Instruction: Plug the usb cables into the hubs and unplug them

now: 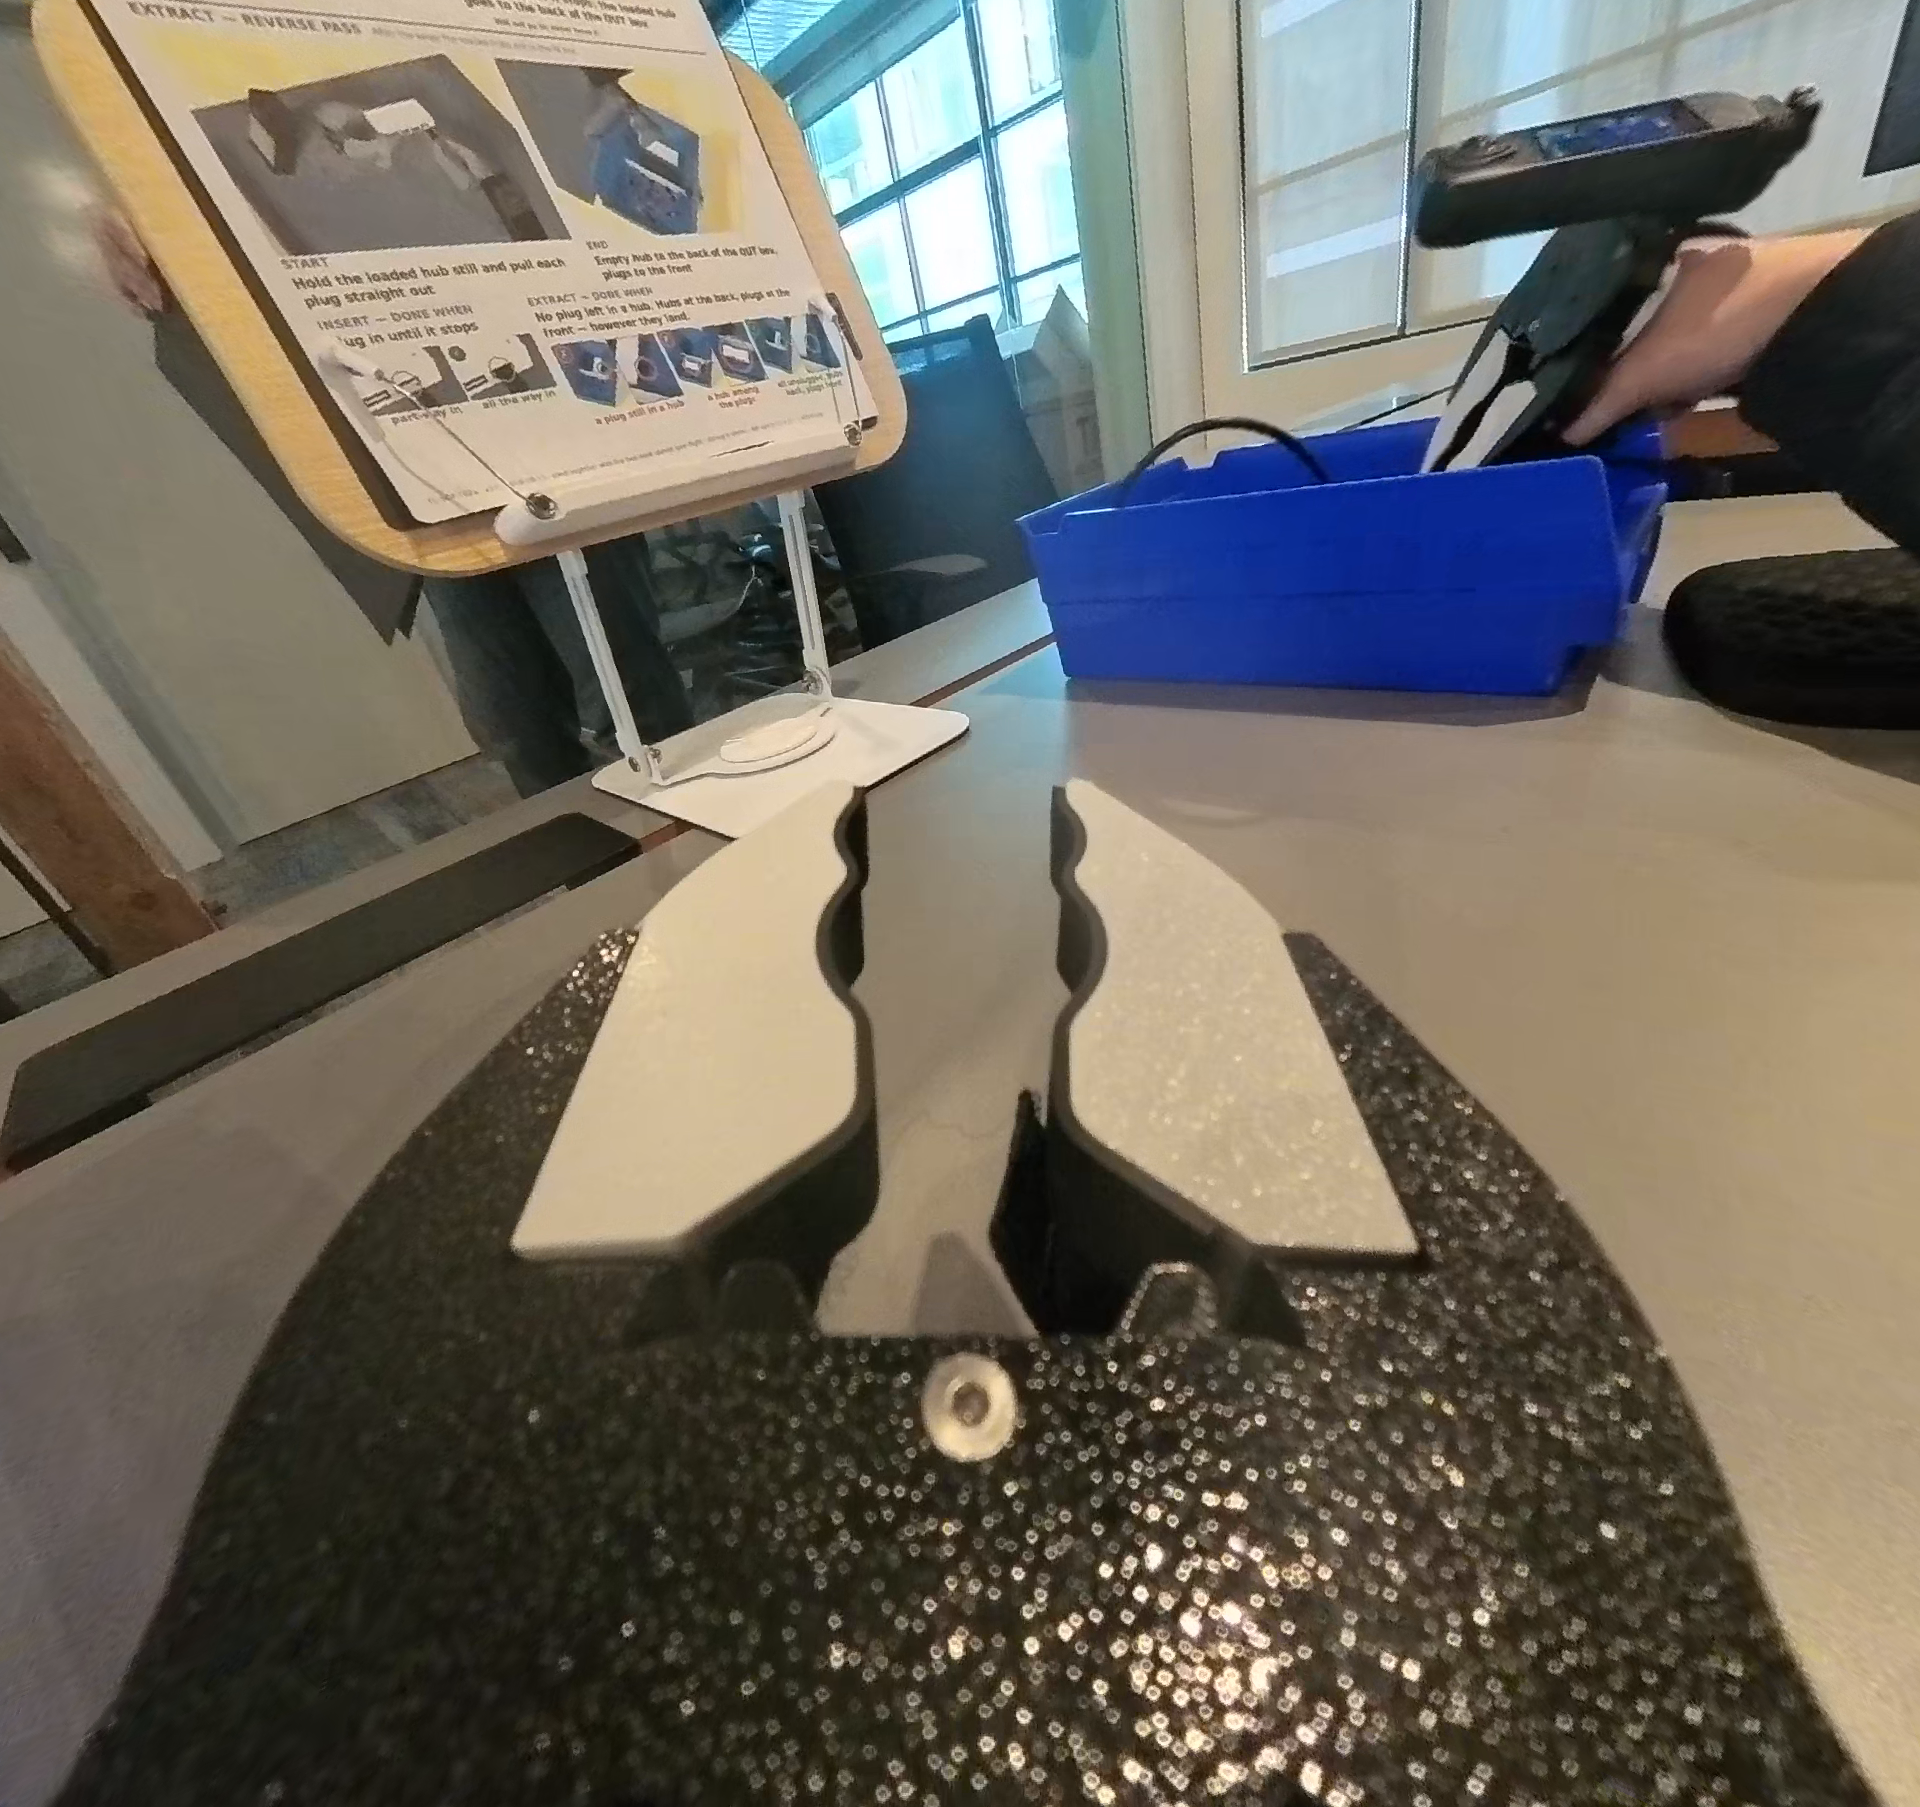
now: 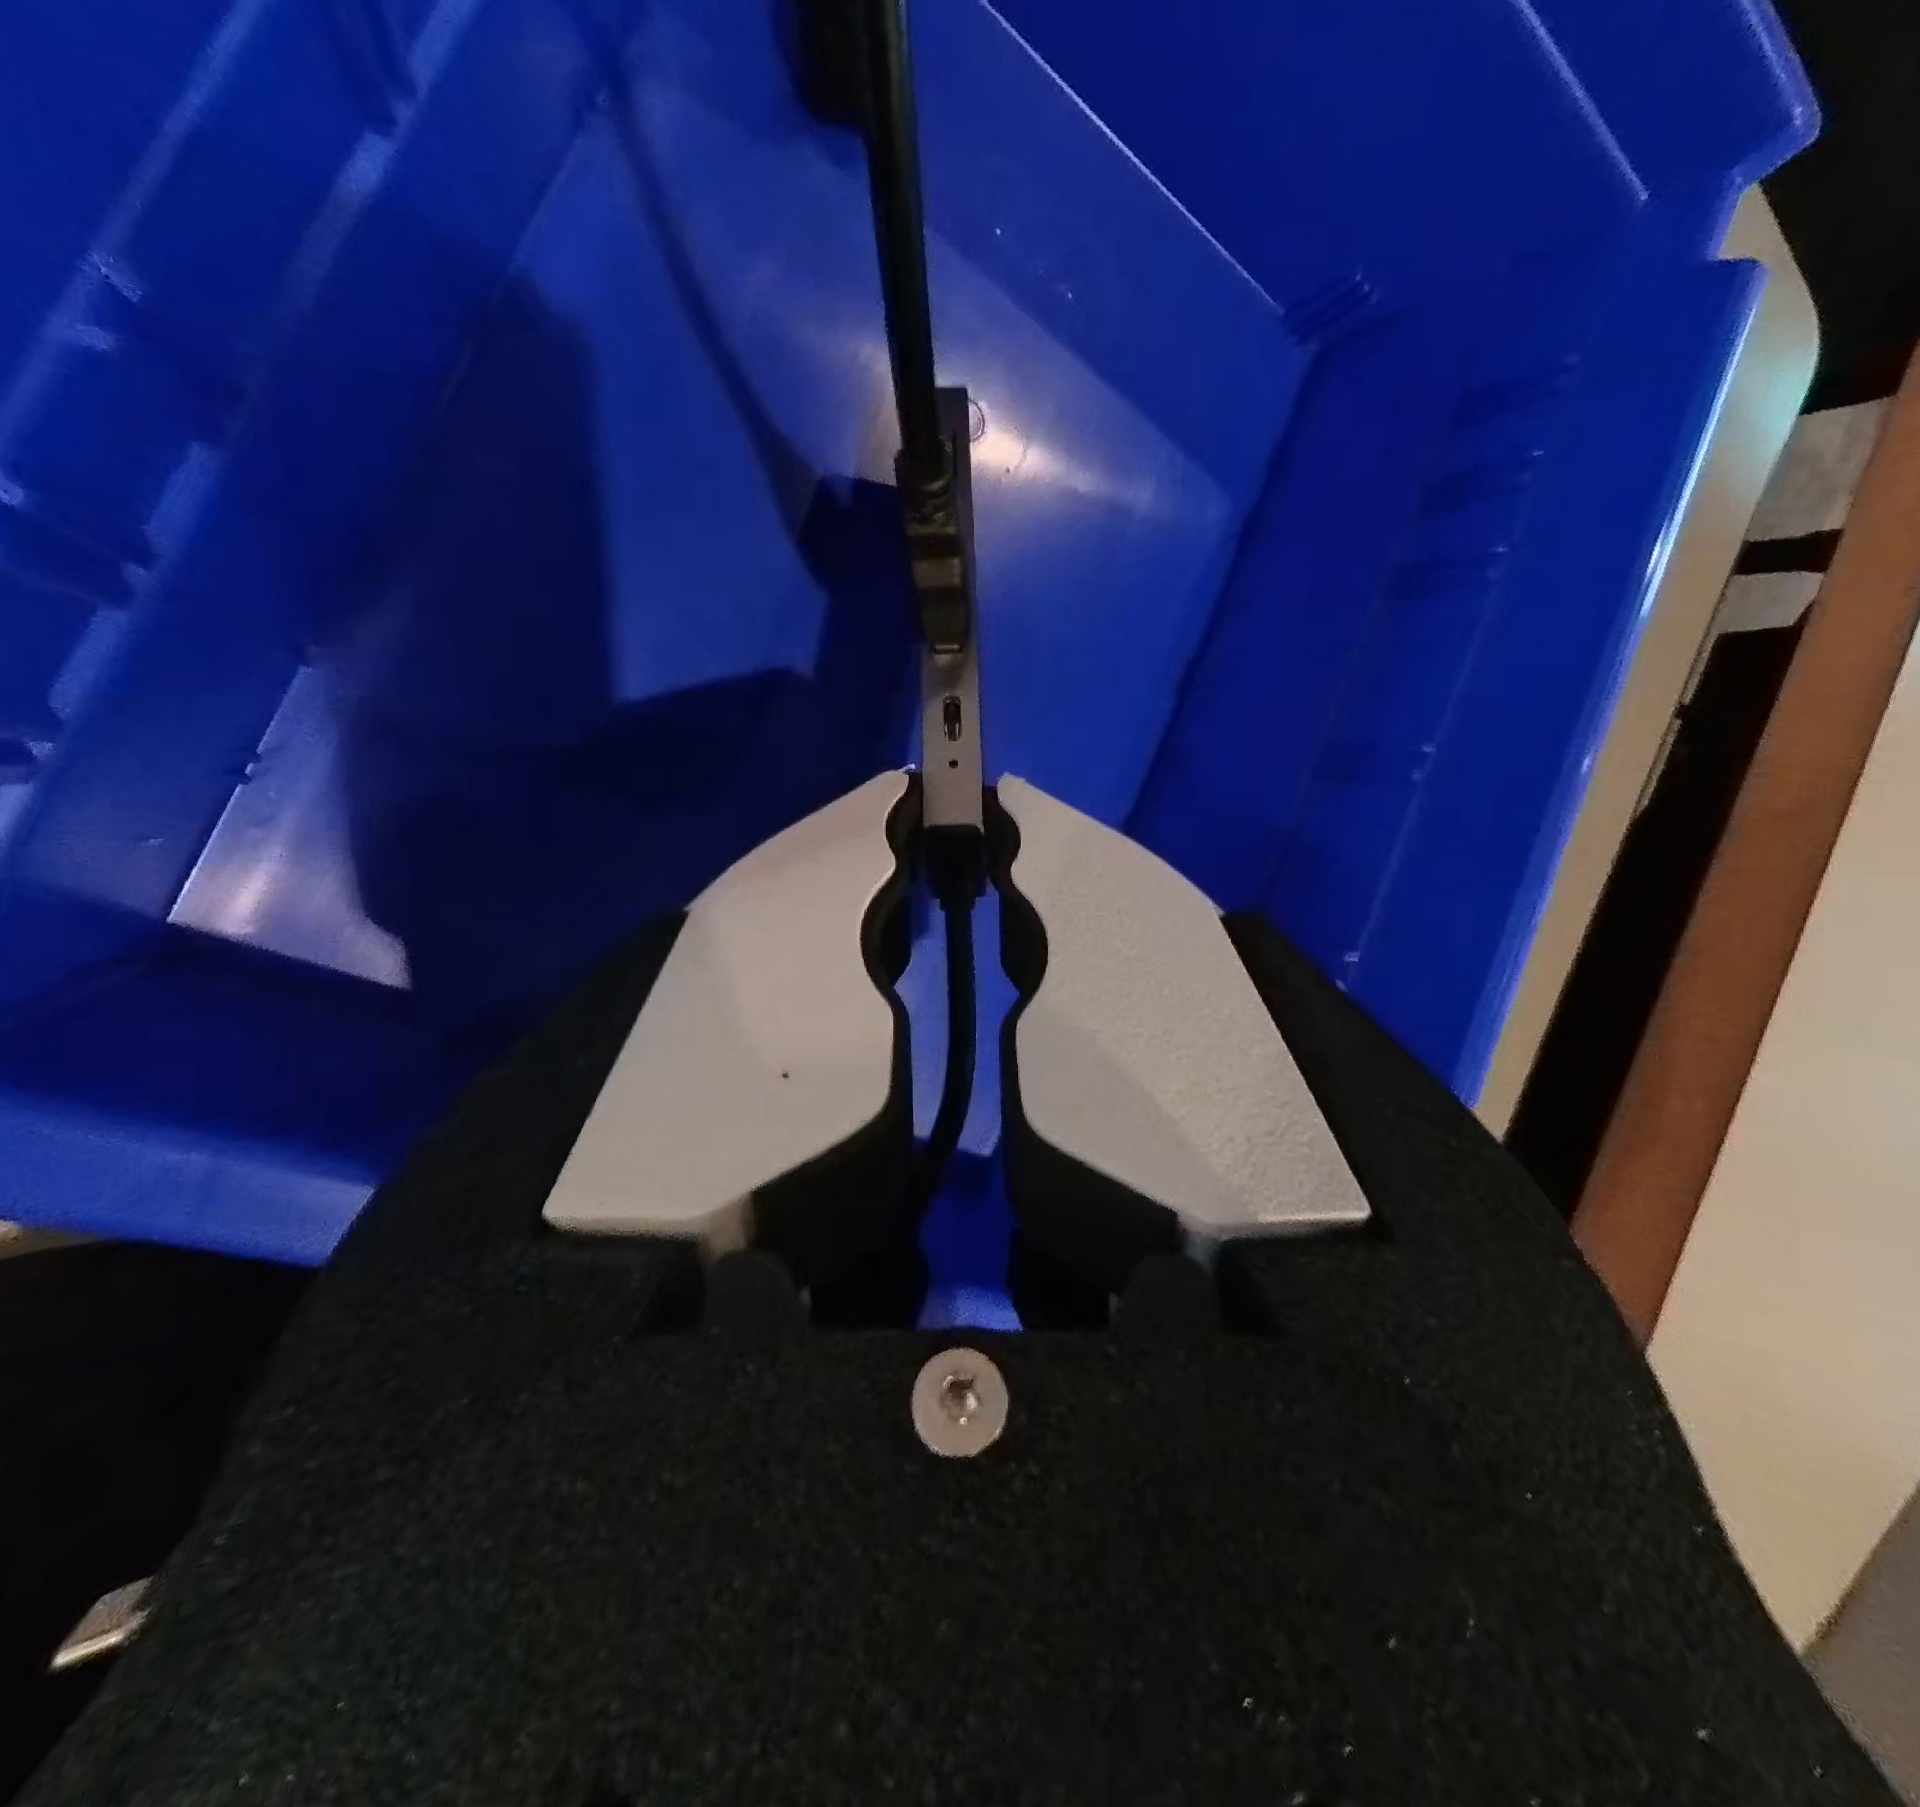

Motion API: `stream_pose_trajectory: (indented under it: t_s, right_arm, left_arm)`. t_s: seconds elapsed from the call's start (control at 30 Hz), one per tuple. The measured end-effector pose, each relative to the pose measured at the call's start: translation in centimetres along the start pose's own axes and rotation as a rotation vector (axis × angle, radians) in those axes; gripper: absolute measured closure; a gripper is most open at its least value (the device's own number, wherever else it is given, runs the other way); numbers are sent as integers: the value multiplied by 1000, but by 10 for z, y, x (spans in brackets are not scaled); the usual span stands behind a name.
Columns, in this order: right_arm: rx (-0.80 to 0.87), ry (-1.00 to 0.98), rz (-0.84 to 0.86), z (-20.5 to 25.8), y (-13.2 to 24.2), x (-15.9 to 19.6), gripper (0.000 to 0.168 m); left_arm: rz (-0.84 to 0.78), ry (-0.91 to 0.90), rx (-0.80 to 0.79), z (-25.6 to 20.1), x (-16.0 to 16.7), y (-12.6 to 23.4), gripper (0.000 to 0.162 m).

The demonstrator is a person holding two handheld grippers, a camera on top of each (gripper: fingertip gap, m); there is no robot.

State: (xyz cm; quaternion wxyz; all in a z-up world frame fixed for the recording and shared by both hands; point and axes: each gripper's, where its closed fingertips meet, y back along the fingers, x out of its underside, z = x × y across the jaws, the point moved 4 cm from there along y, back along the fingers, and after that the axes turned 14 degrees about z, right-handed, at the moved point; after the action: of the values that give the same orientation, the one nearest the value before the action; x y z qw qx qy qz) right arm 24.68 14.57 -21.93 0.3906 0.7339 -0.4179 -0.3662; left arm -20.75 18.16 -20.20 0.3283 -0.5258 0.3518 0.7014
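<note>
- Left wrist view: my left tool (image 1: 956, 884) rests low over the grey counter (image 1: 1455, 926), fingers spread with nothing between them. Across the counter my right tool (image 1: 1481, 427) dips into the blue bin (image 1: 1330, 594), and a black cable (image 1: 1226, 438) loops above the rim. With the left tool idle, nothing braces the hub if a plug has to be pulled.
- Right wrist view: my right tool (image 2: 954, 801) is pressed together on the edge of a slim grey hub (image 2: 951, 708), held inside the bin (image 2: 1455, 510). One black cable (image 2: 899, 199) is plugged into the hub's far end, and another (image 2: 951, 1009) runs back between the fingers. I judge the grip shallow: cable drag or a knock on the bin wall could twist the hub loose.
</note>
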Motion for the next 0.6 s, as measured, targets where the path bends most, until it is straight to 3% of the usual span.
stream_pose_trajectory:
  t_s: [0.2,0.3,0.5,0.6]
  right_arm:
    - [34,-13,43,-3,-6,1,155]
    - [44,-51,-9,-7,1,-4,144]
    - [152,-98,-32,-20,30,1,126]
    - [246,-113,-90,-25,63,-4,126]
  left_arm:
    - [5,-15,1,-2,0,-1,129]
    - [6,-23,1,-3,0,-1,129]
    - [6,-28,0,-3,0,-1,129]
    - [6,-29,1,-3,0,-1,129]
